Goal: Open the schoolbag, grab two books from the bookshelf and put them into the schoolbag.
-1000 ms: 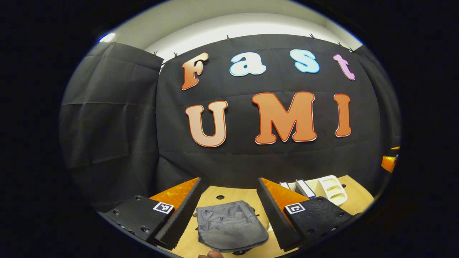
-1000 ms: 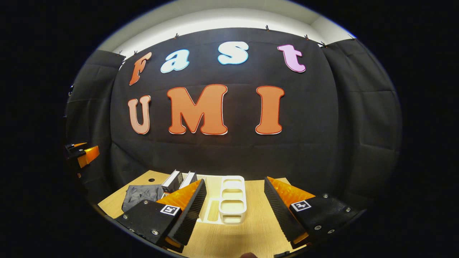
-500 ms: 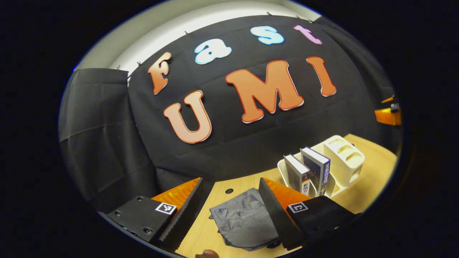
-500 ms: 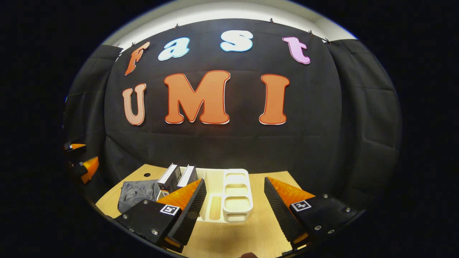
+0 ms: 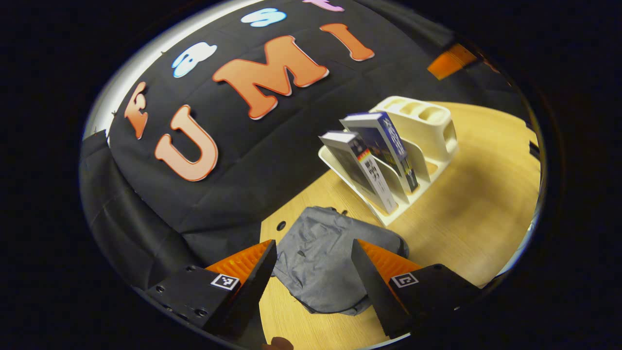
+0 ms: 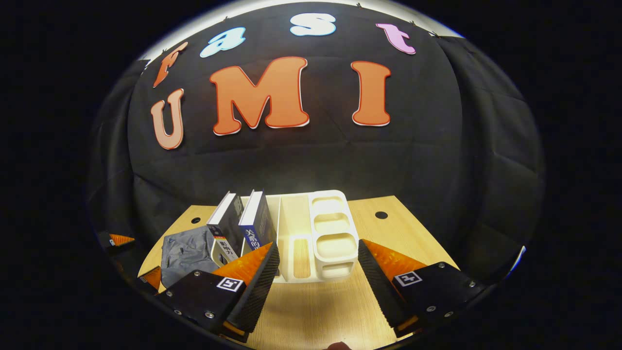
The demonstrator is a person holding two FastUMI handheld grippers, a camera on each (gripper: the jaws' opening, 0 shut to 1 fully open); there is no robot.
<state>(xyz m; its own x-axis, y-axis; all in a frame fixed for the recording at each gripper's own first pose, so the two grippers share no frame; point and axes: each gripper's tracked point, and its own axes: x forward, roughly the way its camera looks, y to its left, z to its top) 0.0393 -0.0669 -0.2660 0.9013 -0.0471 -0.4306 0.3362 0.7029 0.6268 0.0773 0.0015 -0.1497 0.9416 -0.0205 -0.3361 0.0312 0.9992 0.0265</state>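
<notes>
In the left gripper view, the left gripper (image 5: 313, 272) hangs over the near part of the wooden table (image 5: 466, 214) with its jaws spread wide and nothing between them. Through the gap lies the schoolbag (image 5: 323, 262), a flat, crumpled grey bag lying closed on the tabletop. Beyond the schoolbag and just beside it stands the white bookshelf (image 5: 427, 126), a desk organiser with slots. The grey book (image 5: 362, 170) leans in the slot nearest the schoolbag, and the blue book (image 5: 386, 143) leans in the next slot, on the side away from the schoolbag. This view is tilted and shows the books' covers and spines side-on. A small round hole (image 5: 281, 225) in the table sits behind the schoolbag, near the black cloth wall.

The right gripper view looks level at the bookshelf (image 6: 330, 233) from its front. The right gripper (image 6: 318, 272) is parted wide and empty, with the bookshelf's compartments showing through the gap. The schoolbag (image 6: 187, 255) lies left of the bookshelf, partly behind the near finger. The grey book (image 6: 226, 223) and blue book (image 6: 257, 223) show their top edges here. Past the schoolbag, at the view's left edge, part of the left gripper (image 6: 116, 240) appears.
</notes>
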